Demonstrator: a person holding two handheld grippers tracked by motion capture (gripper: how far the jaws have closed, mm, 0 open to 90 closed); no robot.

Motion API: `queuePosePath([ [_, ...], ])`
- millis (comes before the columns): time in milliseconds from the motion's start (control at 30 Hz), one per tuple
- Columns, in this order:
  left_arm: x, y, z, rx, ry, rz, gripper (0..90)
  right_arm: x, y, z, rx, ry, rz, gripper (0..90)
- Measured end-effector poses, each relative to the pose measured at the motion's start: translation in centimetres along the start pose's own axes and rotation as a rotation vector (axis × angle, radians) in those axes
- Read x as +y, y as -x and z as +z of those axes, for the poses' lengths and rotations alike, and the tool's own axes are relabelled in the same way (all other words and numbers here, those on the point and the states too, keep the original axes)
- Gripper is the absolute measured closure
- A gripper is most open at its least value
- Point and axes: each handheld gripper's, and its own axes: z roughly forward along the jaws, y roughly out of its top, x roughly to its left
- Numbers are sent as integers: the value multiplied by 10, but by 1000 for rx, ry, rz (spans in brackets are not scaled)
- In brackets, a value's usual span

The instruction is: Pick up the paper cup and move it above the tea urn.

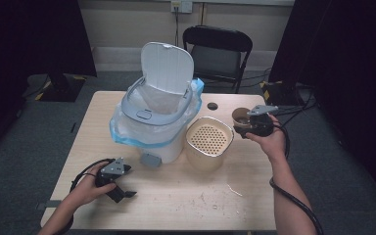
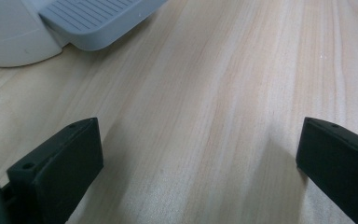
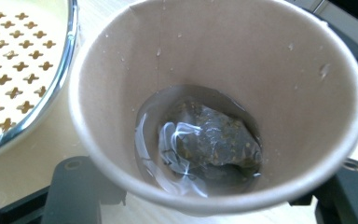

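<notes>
Here, in the high view, the right gripper sits near the table's right edge, toward the far side, clamped on a brown paper cup just beside the strainer basin, a cream tub with a perforated insert. A white pedal bin with its lid up and a blue-edged liner stands in the middle of the table, toward the far edge. The left gripper rests low near the near-left corner, holding nothing.

In the left gripper view, the two black jaws stand wide apart over bare wood, with the bin's grey foot pedal ahead at the top left. Nothing lies between them.

In the right gripper view, the jaws press on the cup's outer wall from both sides, below the rim. Inside the paper cup a used tea bag lies in a shallow pool of liquid at the bottom, and droplets cling to the inner wall. The basin's metal rim is close at the left.

The cup looks light but soft: thin paper, damp inside, likely to buckle under a hard squeeze, and liquid would spill if it is tipped carelessly. A hold across the upper wall, where the rolled rim stiffens it, seems safest. The tea bag is probably soggy, limp and easily torn.
</notes>
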Motion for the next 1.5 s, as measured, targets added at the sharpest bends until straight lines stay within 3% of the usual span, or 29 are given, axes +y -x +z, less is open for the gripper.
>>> queuePosePath([
  [267, 0, 0, 0, 0, -1, 0, 0, 11, 1, -1, -7, 6, -12, 328],
  [767, 0, 0, 0, 1, 0, 2, 0, 28, -2, -2, -48, -10, -104, 332],
  [1167, 0, 0, 0, -1, -1, 4, 0, 32, -6, -5, -77, -42, -165, 334],
  [1500, 0, 0, 0, -1, -1, 4, 0, 37, -10, -9, -76, -29, -187, 335],
])
